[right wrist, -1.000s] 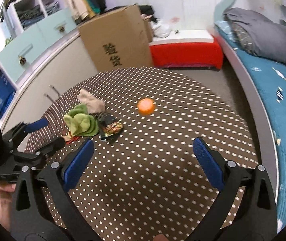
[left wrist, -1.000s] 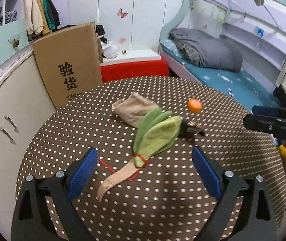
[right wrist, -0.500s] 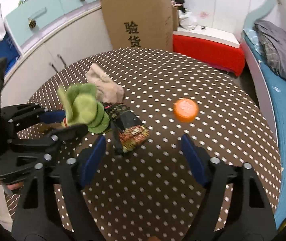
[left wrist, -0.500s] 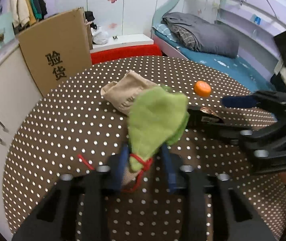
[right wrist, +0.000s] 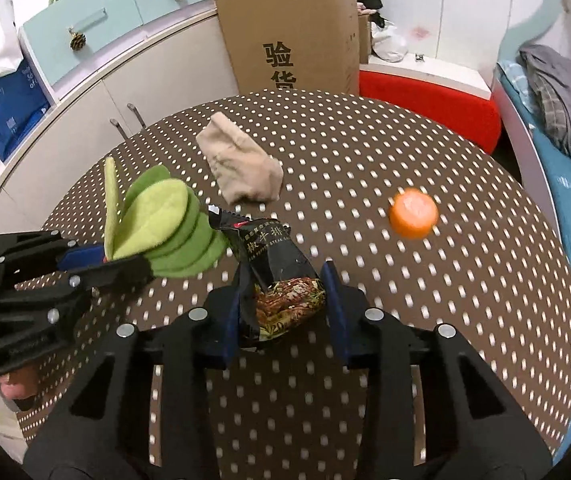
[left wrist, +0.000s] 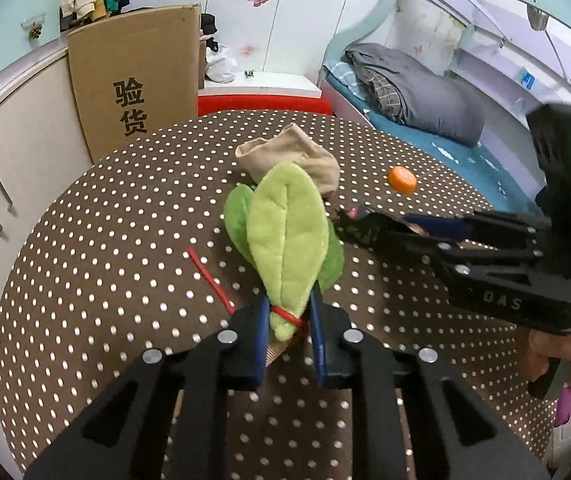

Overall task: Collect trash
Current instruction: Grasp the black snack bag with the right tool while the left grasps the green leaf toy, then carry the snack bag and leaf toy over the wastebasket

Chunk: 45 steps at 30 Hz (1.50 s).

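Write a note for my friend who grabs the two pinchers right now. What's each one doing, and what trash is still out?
Left gripper: shut on the stem of the green leaf toy.
Right gripper: jaws closing around the black snack wrapper, which sits between them; the right pad is not yet touching.
Still lying on the dotted table: the beige sock and the orange cap.
Done: nothing binned yet; no bin in view.
Left: finish the wrapper grip, carry things off, then fetch the rest.

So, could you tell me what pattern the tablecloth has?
Brown tablecloth with white polka dots, clearest in the right wrist view.
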Available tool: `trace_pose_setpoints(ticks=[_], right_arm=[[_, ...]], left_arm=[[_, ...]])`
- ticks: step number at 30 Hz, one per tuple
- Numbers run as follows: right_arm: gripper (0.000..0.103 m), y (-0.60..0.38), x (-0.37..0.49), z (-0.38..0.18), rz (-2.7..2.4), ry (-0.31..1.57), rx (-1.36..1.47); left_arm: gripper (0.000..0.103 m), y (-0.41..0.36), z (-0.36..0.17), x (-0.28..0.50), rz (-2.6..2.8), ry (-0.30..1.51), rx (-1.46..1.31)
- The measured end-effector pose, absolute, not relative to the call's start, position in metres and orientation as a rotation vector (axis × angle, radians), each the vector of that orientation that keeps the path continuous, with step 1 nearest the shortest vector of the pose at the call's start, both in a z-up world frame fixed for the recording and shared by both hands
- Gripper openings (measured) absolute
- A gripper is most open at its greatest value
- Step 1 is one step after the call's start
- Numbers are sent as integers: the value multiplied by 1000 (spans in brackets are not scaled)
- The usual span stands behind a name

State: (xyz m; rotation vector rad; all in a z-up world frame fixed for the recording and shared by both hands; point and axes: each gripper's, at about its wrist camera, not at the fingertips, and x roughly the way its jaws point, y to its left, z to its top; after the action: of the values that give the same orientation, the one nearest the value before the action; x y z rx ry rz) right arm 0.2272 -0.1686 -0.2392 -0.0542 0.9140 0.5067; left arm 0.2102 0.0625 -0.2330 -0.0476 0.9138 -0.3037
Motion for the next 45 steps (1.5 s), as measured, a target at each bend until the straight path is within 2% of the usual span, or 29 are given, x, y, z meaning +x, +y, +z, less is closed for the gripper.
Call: trace_pose_setpoints(ticks=[12, 28, 45], right_arm=[[36, -240, 178, -209, 449, 832, 58], [36, -392, 118, -164, 301, 647, 266], [36, -549, 68, -177, 14, 591, 486]], left_arm=[[15, 25, -214, 171, -332, 880, -52], [15, -92, -149, 148, -445, 766, 36], [15, -236, -117, 141, -674, 701, 121]])
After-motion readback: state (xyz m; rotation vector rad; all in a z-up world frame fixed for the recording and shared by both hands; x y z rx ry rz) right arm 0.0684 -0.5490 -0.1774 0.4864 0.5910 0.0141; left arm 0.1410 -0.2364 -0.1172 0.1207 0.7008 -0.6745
